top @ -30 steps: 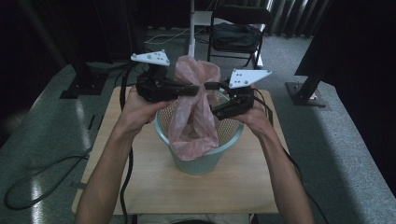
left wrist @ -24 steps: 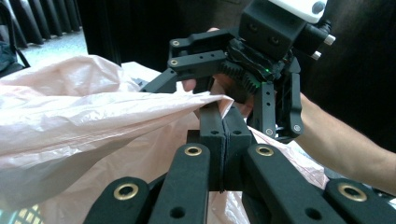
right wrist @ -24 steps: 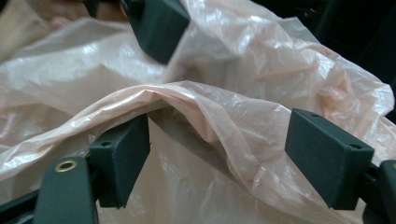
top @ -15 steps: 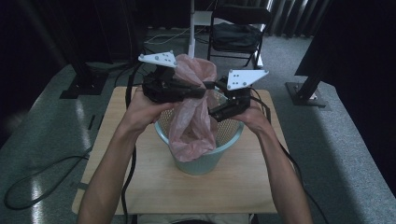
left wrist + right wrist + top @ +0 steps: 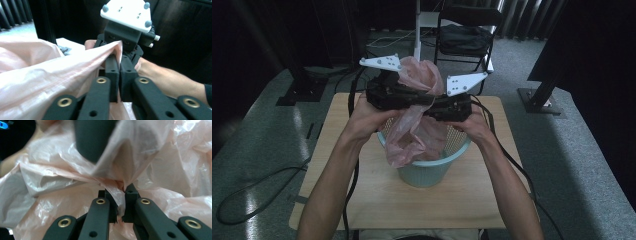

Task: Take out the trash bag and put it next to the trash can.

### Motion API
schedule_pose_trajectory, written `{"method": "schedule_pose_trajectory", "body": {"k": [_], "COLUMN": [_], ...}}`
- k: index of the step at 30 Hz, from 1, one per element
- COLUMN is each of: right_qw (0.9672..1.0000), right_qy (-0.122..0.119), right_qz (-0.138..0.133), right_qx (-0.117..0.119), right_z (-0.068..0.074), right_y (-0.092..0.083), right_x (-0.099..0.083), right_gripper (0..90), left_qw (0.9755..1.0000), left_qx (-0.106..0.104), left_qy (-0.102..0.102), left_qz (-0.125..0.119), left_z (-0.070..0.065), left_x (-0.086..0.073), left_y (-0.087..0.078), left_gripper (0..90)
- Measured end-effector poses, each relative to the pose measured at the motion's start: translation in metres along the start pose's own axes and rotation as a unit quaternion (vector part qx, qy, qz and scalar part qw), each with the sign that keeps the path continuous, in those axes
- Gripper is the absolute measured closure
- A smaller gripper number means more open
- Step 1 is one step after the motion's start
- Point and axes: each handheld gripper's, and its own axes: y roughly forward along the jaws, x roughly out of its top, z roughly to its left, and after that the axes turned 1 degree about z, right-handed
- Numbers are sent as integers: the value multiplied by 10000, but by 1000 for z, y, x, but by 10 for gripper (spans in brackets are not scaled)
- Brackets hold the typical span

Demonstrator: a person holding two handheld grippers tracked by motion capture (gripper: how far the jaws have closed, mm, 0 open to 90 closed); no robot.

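A pink plastic bag (image 5: pixel 414 132) hangs into a pale teal basket (image 5: pixel 432 172) on the wooden table (image 5: pixel 377 200). Both grippers meet tip to tip above the basket. My left gripper (image 5: pixel 426 99) comes in from the left, and its jaws (image 5: pixel 119 58) stand almost together on the bag's edge (image 5: pixel 75 65); they have just been opening slightly, with the film still between them. From the right, my right gripper (image 5: pixel 428 110) has just been closing, and in its own view it (image 5: pixel 120 188) pinches a bunched fold of the bag (image 5: pixel 75 177).
The basket stands mid-table with bare wood in front and to both sides. Behind the table are a black folding chair (image 5: pixel 467 35) and a white pole (image 5: pixel 417 30). Cables (image 5: pixel 257 190) lie on the grey floor at the left.
The right gripper has moved left to meet the left gripper and its jaws have shut on the bag. The left gripper has stayed about where it was.
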Motion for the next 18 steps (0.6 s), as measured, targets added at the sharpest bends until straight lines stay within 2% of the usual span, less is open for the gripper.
{"method": "schedule_pose_trajectory", "body": {"k": [4, 10, 13, 18], "right_qw": [9995, 9986, 9985, 9985], "right_qy": [61, 131, 111, 113], "right_qz": [162, 85, 56, 80], "right_qx": [-265, -500, -538, -524], "right_z": [0, -3, -3, -4], "right_y": [-6, -23, -27, -31], "right_x": [-2, -3, -1, 0], "right_gripper": [867, 867, 866, 865], "left_qw": [9997, 9980, 9972, 9963], "left_qx": [181, 458, 509, 629], "left_qy": [-28, -267, -395, -453], "left_qz": [-158, -356, -376, -377], "left_z": [1, 12, 18, 25], "left_x": [-5, -21, -30, -44], "left_y": [-13, -38, -43, -43], "left_gripper": [730, 618, 584, 511]}}
